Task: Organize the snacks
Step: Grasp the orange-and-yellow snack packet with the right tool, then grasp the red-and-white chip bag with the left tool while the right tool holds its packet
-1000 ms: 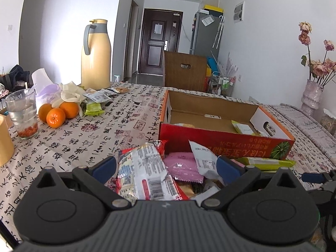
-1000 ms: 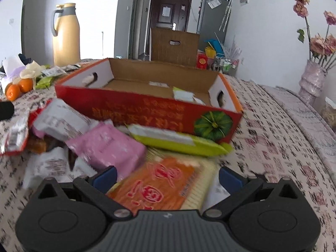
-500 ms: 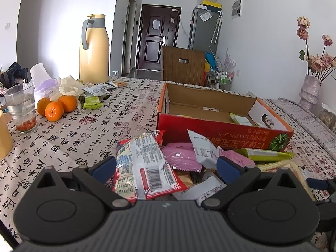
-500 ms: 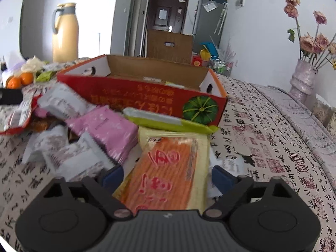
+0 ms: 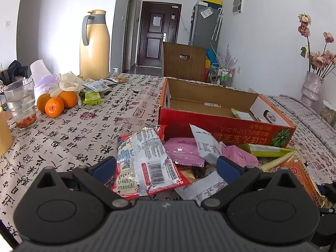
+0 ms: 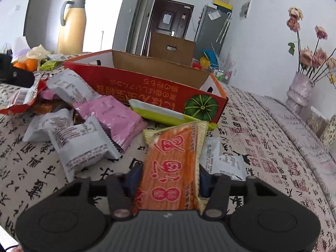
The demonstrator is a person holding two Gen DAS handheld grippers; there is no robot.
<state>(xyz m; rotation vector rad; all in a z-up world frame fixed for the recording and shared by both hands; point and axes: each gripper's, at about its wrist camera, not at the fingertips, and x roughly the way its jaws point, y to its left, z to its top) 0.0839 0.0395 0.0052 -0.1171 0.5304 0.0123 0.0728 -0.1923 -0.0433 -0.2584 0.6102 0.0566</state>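
Observation:
A red cardboard box (image 5: pixel 220 126) lies open on the table, with a couple of packets inside; it also shows in the right wrist view (image 6: pixel 147 84). A pile of snack packets lies in front of it. My left gripper (image 5: pixel 167 167) is open above a red and white packet (image 5: pixel 145 163), not gripping it. My right gripper (image 6: pixel 168 176) is shut on an orange and yellow packet (image 6: pixel 174 161) and holds it tilted up off the table. Pink packets (image 6: pixel 113 115), white packets (image 6: pixel 82 149) and a green packet (image 6: pixel 159 113) lie beside it.
A yellow thermos jug (image 5: pixel 94 46), oranges (image 5: pixel 56 103), a glass (image 5: pixel 21 105) and small packets (image 5: pixel 96 86) stand at the left. A vase of dried flowers (image 5: pixel 310 88) is at the far right. A small white sachet (image 6: pixel 224 161) lies under the right gripper.
My right gripper has closed its jaws onto the orange packet and lifted its near end. My left gripper has pulled back slightly and stays open.

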